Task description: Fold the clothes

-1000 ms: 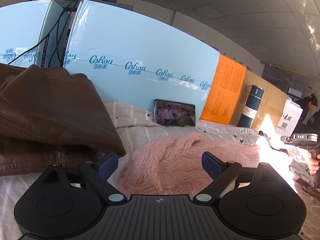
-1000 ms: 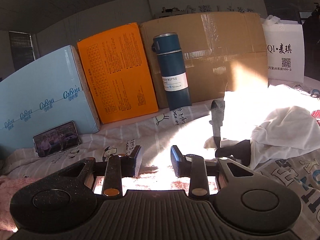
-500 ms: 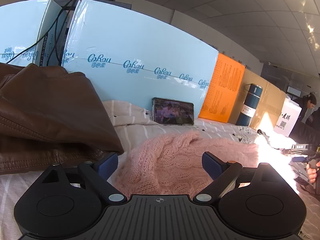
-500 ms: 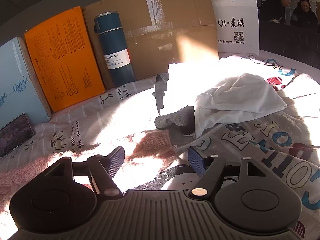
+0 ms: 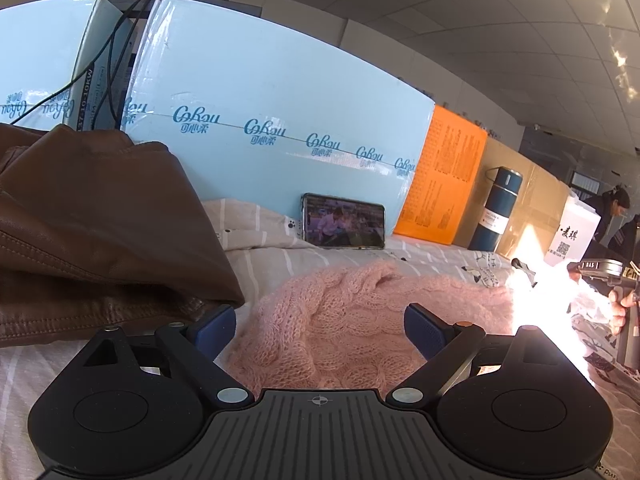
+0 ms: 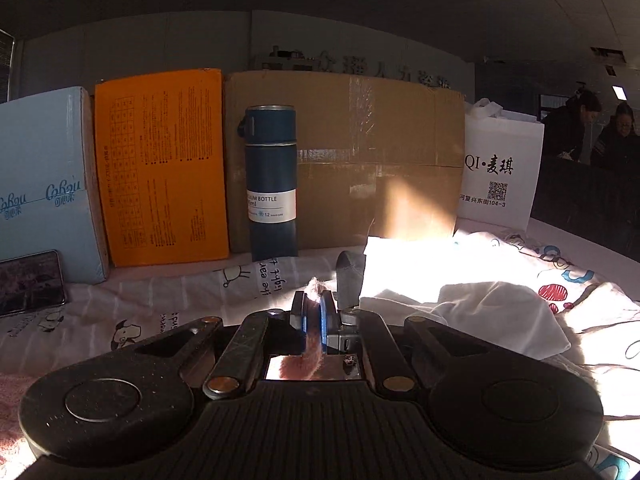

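Note:
A pink cable-knit sweater [image 5: 344,316] lies on the striped sheet in the left wrist view. My left gripper [image 5: 320,326] is open, its blue pads either side of the sweater's near part. My right gripper [image 6: 314,312] is shut on a tuft of the pink sweater [image 6: 314,290], which sticks out above the pads and shows below them. In the left wrist view the right gripper [image 5: 600,272] appears at the far right in glare. A brown leather jacket [image 5: 88,216] lies at the left. White garments [image 6: 472,296] lie to the right.
Along the back stand a light blue box [image 5: 260,140], an orange box [image 6: 160,164], a cardboard box [image 6: 360,160], a blue bottle [image 6: 272,180] and a white bag [image 6: 500,176]. A phone [image 5: 344,226] leans on the blue box. A dark grey sock [image 6: 348,276] lies ahead.
My right gripper opened, swung right and back, then closed on the pink sweater's edge. My left gripper stayed open and nearly still over the sweater.

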Available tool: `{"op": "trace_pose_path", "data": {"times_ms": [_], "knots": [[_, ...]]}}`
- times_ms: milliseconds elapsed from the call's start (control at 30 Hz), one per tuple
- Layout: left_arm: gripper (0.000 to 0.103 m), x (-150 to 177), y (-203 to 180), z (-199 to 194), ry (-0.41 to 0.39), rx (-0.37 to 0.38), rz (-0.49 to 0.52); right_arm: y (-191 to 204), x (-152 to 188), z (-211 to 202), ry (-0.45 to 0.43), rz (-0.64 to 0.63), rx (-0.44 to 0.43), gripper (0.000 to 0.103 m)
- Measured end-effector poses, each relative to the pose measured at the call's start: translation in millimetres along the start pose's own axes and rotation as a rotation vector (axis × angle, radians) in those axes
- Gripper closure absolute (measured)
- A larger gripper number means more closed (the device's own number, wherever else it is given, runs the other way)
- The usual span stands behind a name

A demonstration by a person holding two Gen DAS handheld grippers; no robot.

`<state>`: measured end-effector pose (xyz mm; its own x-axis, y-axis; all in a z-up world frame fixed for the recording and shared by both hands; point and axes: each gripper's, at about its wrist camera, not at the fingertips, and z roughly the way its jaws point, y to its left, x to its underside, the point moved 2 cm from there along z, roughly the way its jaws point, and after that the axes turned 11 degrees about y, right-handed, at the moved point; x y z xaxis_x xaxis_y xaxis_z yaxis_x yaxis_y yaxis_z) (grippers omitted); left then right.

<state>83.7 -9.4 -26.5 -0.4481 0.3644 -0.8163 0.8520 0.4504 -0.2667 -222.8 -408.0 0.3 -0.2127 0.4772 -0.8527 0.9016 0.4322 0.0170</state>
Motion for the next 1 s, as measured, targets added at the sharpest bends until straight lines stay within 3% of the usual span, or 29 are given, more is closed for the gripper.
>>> {"op": "trace_pose_path", "data": {"times_ms": [233, 367, 433, 567, 633, 867, 1000], "knots": [[0.010, 0, -1, 0, 0.004, 0.002, 0.005, -22, 24, 34, 0.173, 0.095, 0.001, 0.097], [0.009, 1, -1, 0, 0.004, 0.001, 0.002, -25, 24, 27, 0.166, 0.135, -0.017, 0.092], [0.009, 1, -1, -1, 0.003, 0.002, 0.002, -28, 21, 18, 0.152, 0.167, -0.025, 0.053], [0.009, 0, -1, -2, 0.000, 0.006, 0.003, -34, 20, -7, 0.184, 0.242, -0.081, 0.039], [0.009, 0, -1, -3, -0.003, 0.009, 0.004, -37, 23, -15, 0.247, 0.301, -0.129, 0.026], [0.009, 0, -3, -6, -0.015, 0.021, 0.002, -25, 41, 6, 0.464, 0.431, -0.317, 0.025], [0.009, 1, -3, -6, -0.013, 0.025, 0.004, -19, 38, 29, 0.397, 0.521, -0.337, 0.023]]}}
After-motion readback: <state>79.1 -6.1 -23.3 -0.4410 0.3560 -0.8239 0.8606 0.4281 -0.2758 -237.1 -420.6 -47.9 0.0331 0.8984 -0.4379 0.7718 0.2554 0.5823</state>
